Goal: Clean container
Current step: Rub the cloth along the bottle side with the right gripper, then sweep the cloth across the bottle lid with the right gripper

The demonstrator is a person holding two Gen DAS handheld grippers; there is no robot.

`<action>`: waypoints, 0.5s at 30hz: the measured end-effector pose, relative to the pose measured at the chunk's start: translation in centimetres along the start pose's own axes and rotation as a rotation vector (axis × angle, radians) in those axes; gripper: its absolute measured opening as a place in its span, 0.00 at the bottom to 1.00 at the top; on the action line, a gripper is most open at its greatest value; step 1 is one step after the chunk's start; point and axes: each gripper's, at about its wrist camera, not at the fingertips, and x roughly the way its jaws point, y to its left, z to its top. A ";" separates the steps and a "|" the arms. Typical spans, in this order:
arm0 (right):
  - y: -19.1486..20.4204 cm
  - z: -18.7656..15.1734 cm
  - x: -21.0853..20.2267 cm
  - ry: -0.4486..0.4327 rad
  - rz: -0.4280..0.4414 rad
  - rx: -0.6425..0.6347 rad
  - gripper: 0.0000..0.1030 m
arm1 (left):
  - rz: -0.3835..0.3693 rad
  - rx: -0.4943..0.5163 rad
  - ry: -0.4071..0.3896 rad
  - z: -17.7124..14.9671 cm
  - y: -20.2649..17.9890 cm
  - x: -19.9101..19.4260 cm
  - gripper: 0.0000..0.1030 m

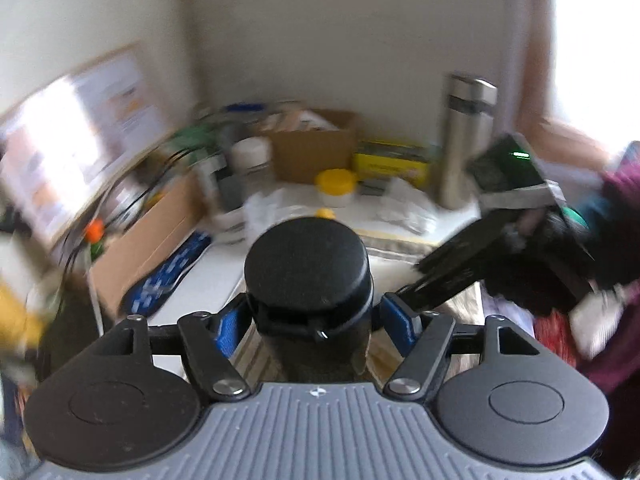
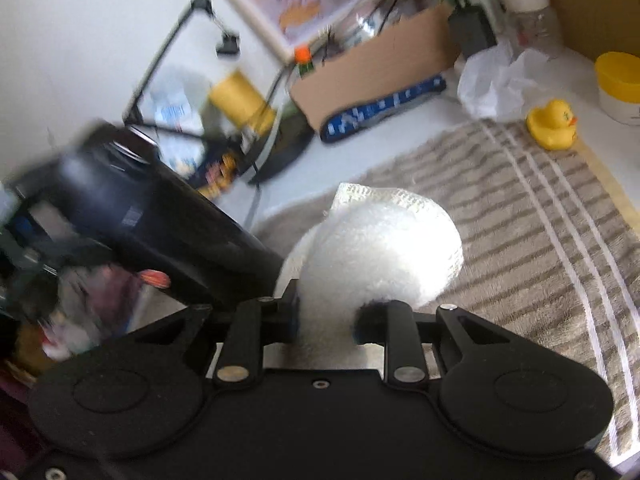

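My left gripper (image 1: 312,316) is shut on a dark container with a black lid (image 1: 307,258), held upright above the striped towel (image 1: 400,252). The blue pads (image 1: 230,326) press its sides below the lid. My right gripper (image 2: 326,320) is shut on a bunched white cloth (image 2: 376,248), held over the striped towel (image 2: 520,220). The same container (image 2: 160,216) shows dark and blurred to the left in the right wrist view. The right gripper's body (image 1: 472,256) shows at the right in the left wrist view.
A yellow rubber duck (image 2: 552,124), a yellow-lidded jar (image 2: 620,84), a crumpled plastic bag (image 2: 492,80) and cardboard boxes (image 2: 372,68) lie at the back. A steel flask (image 1: 464,140) and a yellow box (image 1: 392,164) stand by the wall.
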 end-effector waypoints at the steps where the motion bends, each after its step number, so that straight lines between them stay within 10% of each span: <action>1: 0.2 0.2 -0.4 -0.019 0.016 0.014 0.22 | 0.006 -0.041 0.003 -0.1 0.2 -0.1 0.68; 15: 2.7 1.2 -1.6 -0.036 0.154 0.002 0.23 | 0.034 -0.165 -0.049 -0.9 1.4 -1.2 0.62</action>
